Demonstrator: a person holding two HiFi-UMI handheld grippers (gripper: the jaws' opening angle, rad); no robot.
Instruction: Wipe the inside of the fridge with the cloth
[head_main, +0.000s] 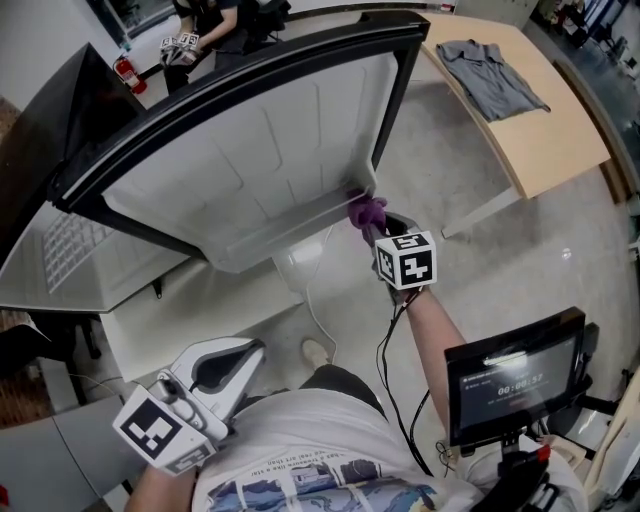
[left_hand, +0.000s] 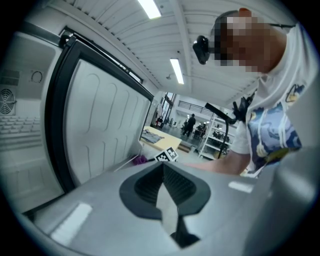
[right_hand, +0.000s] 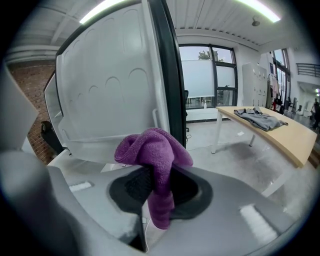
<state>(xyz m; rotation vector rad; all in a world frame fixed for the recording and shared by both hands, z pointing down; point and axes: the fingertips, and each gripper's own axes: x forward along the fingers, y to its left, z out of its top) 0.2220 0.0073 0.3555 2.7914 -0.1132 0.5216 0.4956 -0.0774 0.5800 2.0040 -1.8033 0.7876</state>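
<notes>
The head view was taken from above, facing steeply down over the person's chest, with the open fridge door (head_main: 250, 150) at the far side. The left gripper (left_hand: 163, 172) view was taken low, near the body, and was tilted upward toward the right. The right gripper (right_hand: 157, 180) view was held close to the door, just behind the cloth (right_hand: 152, 150). The door and the wooden table (head_main: 530, 140) were shared by all three views.

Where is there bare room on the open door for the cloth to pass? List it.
The door's white inner panel is bare from its black frame down to the shelf rail. Tight only at the rail's right corner, where the right gripper holds the cloth.
</notes>
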